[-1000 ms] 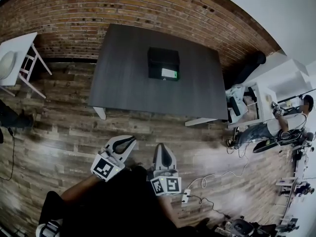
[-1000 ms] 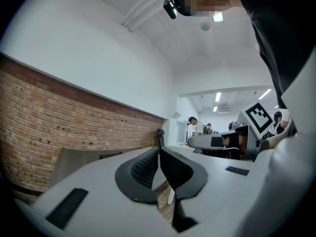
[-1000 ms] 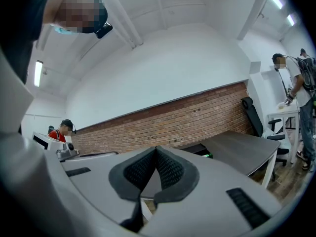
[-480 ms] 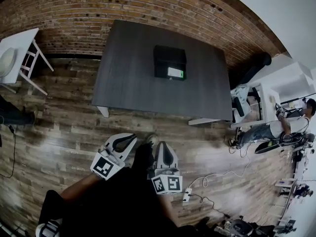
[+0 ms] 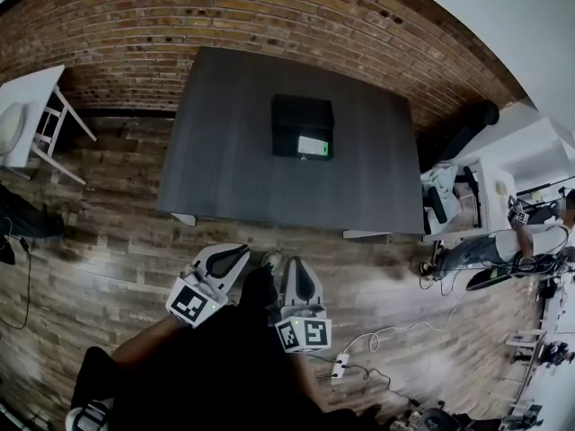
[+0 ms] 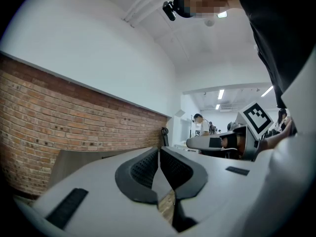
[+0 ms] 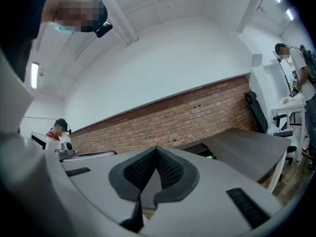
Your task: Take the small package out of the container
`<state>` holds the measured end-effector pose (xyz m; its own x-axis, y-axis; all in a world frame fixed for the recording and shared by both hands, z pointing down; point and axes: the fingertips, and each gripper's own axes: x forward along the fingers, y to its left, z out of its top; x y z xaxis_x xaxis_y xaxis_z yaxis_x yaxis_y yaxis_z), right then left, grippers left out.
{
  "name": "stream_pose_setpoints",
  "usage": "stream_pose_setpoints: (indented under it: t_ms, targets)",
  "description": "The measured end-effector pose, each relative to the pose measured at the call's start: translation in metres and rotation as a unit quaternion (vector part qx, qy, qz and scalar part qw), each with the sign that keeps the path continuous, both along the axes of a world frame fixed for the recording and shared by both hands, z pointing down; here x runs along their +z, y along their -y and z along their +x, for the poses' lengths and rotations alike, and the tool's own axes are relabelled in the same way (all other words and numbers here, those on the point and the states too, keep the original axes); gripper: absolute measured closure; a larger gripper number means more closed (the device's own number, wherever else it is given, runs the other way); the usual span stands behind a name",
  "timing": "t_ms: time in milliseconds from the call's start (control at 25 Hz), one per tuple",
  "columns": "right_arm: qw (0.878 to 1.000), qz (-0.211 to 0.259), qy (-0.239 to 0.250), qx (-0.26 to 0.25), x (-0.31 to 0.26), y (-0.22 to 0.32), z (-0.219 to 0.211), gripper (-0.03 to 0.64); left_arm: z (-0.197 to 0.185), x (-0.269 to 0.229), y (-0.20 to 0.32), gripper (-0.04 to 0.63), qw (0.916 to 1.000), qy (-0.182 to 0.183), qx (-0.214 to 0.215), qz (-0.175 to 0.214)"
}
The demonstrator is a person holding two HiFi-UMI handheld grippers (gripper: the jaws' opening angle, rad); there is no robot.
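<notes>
**Left gripper** (image 5: 232,255): jaws pressed together, nothing between them. It is held level over the floor, short of the table.

**Right gripper** (image 5: 296,268): jaws likewise closed and empty. It sits just beside the left one and points the same way.

**White side table** (image 5: 25,86): far left, against the brick wall (image 5: 180,12). It is well apart from the work area.

**Wood floor** (image 5: 108,232): an open strip between the person and the table. Nothing can be seen lying in the direct path.

**Dark table** (image 5: 225,151): its near edge runs across the view ahead of both grippers, with a pale leg (image 5: 183,218) at the near left corner. The top is bare except for one item.

**Container** (image 5: 301,115): a black open box near the middle of the tabletop, well in from every edge.

**Small package** (image 5: 313,146): pale with a green end. It lies inside the container at its near right side, close to the near wall.

**Cable and socket block** (image 5: 340,363): on the floor to the right, behind the right gripper. A trip risk only if stepping back.

**Desks and seated person** (image 5: 503,241): far right, apart from the table.

**Task status:** not begun. The package is untouched in the container and both grippers are far from it. What remains is to close on the table, open one gripper, reach over the near wall, grip the package and lift it clear.

**Room:** there is ample bare tabletop on all sides for setting the package down. The container's near wall is the one edge to clear.
</notes>
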<state>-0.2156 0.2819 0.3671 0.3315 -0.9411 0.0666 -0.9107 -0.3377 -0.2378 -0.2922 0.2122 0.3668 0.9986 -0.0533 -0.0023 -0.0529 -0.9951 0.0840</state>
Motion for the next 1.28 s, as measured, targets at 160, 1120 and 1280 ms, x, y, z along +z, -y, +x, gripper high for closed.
stream_pose_setpoints:
  t_ms: [160,1120,1280]
  targets:
    - [1.000,-0.004,0.003,-0.014,0.000,0.020,0.043,0.594,0.045,-0.001,0.014,0.554,1.0000,0.007,-0.002,0.000]
    - [0.983,-0.091,0.002,-0.159,0.040,0.090,0.292,0.594,0.280,0.009,0.059,0.554,0.9938,0.051,-0.098,-0.012]
    - [0.976,-0.115,-0.006,-0.182,0.050,0.103,0.302,0.594,0.289,0.014,0.066,0.554,0.9930,0.061,-0.101,-0.013]
